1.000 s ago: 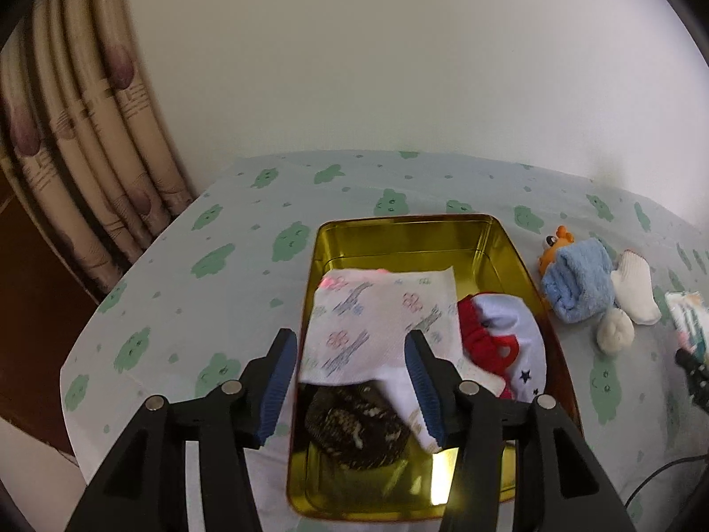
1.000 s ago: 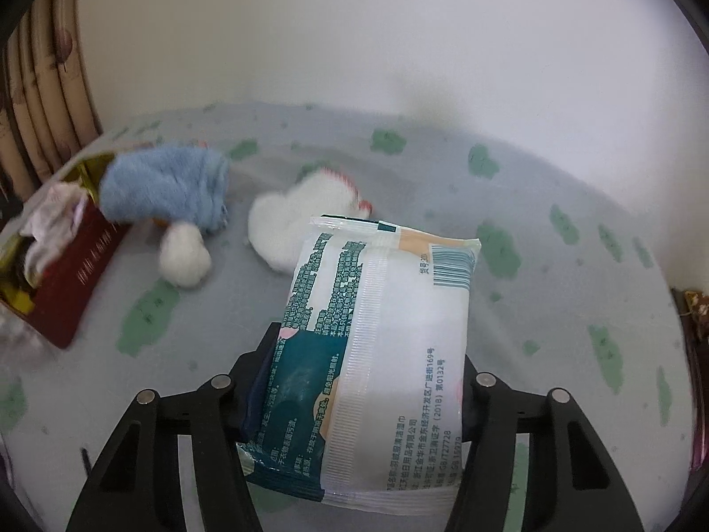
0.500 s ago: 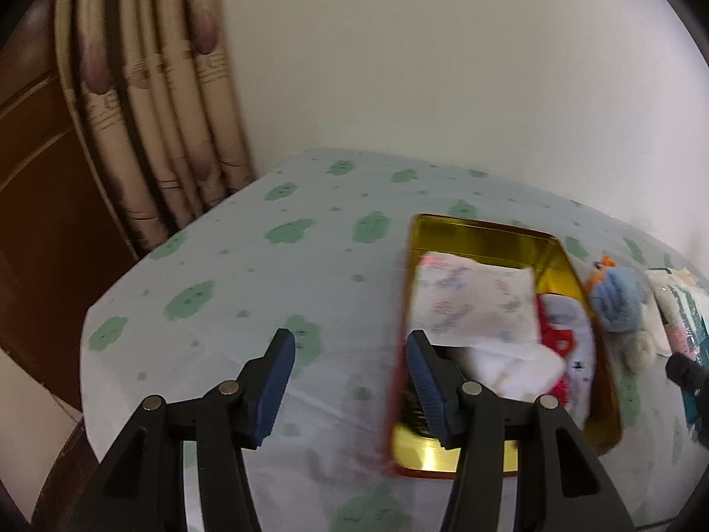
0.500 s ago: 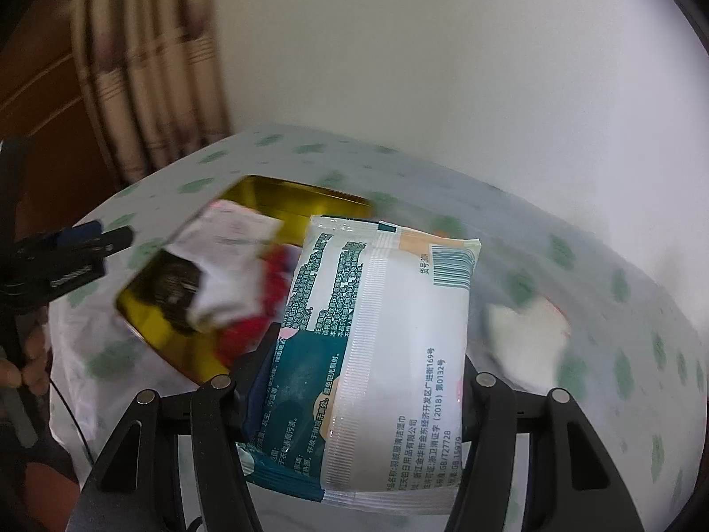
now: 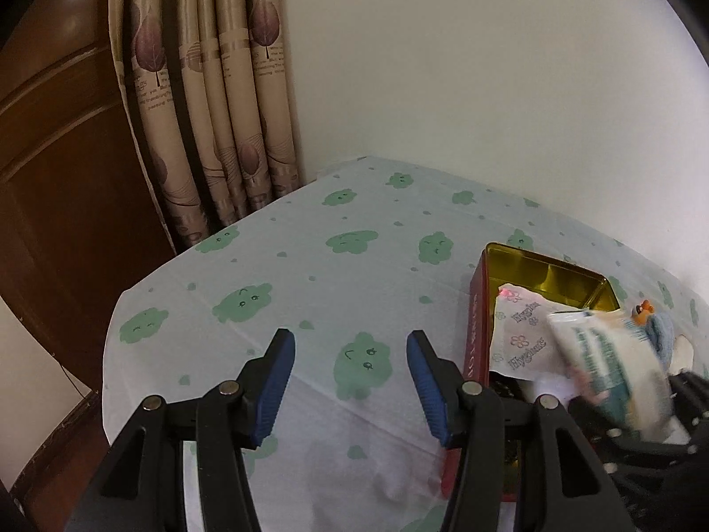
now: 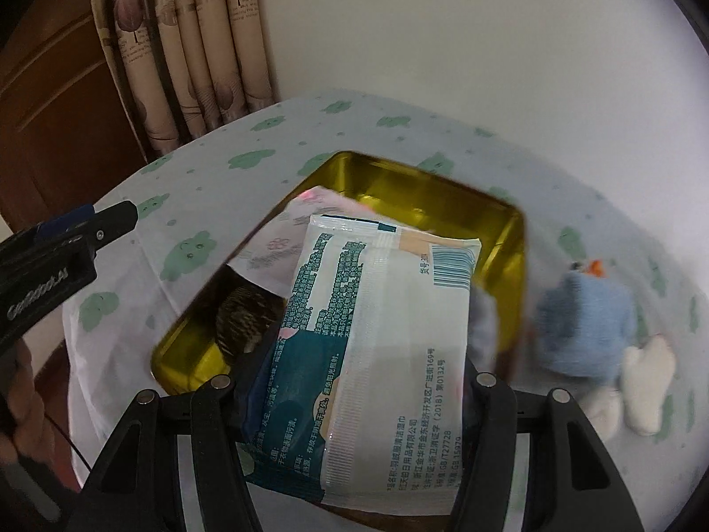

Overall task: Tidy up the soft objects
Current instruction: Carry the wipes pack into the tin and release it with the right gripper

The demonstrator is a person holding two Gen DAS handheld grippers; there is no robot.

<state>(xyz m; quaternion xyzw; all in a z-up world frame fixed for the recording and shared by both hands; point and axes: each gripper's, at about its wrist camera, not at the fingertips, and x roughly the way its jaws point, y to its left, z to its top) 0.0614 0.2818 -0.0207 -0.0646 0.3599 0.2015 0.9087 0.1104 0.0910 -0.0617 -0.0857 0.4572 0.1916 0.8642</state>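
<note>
My right gripper (image 6: pixel 354 381) is shut on a white and teal wet-wipe pack (image 6: pixel 376 346) and holds it above the gold tin (image 6: pixel 516 239). The pack also shows blurred in the left wrist view (image 5: pixel 611 368), over the tin (image 5: pixel 476 341). A white floral tissue pack (image 6: pixel 283 239) and a dark object (image 6: pixel 243 314) lie in the tin. My left gripper (image 5: pixel 350 377) is open and empty over the tablecloth, left of the tin. A blue and white plush toy (image 6: pixel 589 323) lies right of the tin.
The table has a white cloth with green cloud prints (image 5: pixel 310 266). A beige curtain (image 5: pixel 212 111) and a brown wooden door (image 5: pixel 57 168) stand at the left. A white wall is behind. The table edge is close at the left (image 5: pixel 115 323).
My right gripper carried the wipe pack left, from beside the plush toy to above the tin. My left gripper moved left, away from the tin, still open.
</note>
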